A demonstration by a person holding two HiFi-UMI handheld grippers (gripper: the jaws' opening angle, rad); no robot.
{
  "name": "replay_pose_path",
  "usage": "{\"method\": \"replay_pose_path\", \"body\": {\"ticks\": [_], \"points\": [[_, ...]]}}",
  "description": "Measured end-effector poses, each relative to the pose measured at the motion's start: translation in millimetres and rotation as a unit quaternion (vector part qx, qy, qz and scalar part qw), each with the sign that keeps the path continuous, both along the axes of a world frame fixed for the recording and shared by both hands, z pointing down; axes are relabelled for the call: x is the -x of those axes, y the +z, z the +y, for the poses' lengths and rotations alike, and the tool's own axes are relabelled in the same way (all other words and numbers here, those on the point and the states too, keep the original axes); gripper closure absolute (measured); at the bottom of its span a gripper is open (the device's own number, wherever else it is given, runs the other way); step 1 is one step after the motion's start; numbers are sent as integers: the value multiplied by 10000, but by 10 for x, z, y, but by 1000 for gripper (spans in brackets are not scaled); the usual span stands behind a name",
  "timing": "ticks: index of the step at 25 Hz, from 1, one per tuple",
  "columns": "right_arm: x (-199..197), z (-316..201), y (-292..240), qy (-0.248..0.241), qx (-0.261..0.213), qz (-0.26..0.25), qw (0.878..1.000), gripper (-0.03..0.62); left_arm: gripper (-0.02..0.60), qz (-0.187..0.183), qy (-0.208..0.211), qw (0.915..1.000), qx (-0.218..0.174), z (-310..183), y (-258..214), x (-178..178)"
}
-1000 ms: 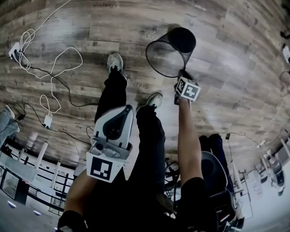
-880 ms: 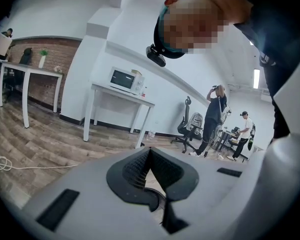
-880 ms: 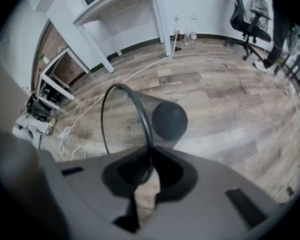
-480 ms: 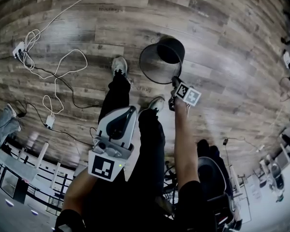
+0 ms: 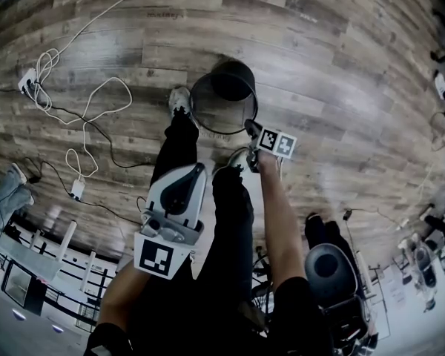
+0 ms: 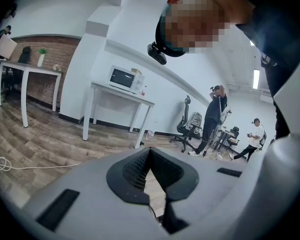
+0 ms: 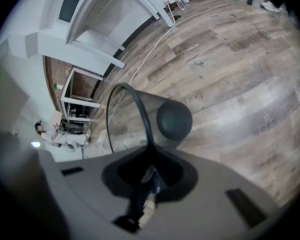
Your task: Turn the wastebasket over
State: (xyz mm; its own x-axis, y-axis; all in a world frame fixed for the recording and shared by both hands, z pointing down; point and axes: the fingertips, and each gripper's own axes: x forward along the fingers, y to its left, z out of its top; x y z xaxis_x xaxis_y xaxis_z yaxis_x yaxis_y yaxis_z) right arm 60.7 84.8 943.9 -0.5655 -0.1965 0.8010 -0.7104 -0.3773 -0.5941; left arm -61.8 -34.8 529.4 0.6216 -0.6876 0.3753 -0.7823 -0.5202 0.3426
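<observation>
The wastebasket (image 5: 230, 81) is a black mesh bin, hanging tilted above the wooden floor just ahead of the person's shoes. Its open mouth faces up toward the head camera and its solid base is on the far side. My right gripper (image 5: 248, 128) is shut on the near right part of the rim. In the right gripper view the thin rim runs straight into the jaws of the right gripper (image 7: 149, 153), with the wastebasket's round base (image 7: 174, 120) beyond. My left gripper (image 5: 199, 167) is held close to the body over the left leg, its jaws shut on nothing (image 6: 150, 151).
White cables (image 5: 89, 102) and a power strip (image 5: 26, 78) lie on the floor at the left. The person's shoes (image 5: 179, 99) stand right beside the bin. An office chair (image 5: 330, 265) is behind at the right. White tables (image 6: 120, 91) and people stand far off.
My right gripper has carried the wastebasket to the left in the head view, closer to the shoes, and rolled it so the mouth faces up more. The left gripper has not moved.
</observation>
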Motion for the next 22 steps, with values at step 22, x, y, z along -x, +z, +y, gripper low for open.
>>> {"method": "replay_pose_path", "body": {"ticks": [22], "points": [[-335, 63, 371, -123, 460, -243, 9986, 534, 548, -30, -80, 10000, 12, -23, 110, 7]]}}
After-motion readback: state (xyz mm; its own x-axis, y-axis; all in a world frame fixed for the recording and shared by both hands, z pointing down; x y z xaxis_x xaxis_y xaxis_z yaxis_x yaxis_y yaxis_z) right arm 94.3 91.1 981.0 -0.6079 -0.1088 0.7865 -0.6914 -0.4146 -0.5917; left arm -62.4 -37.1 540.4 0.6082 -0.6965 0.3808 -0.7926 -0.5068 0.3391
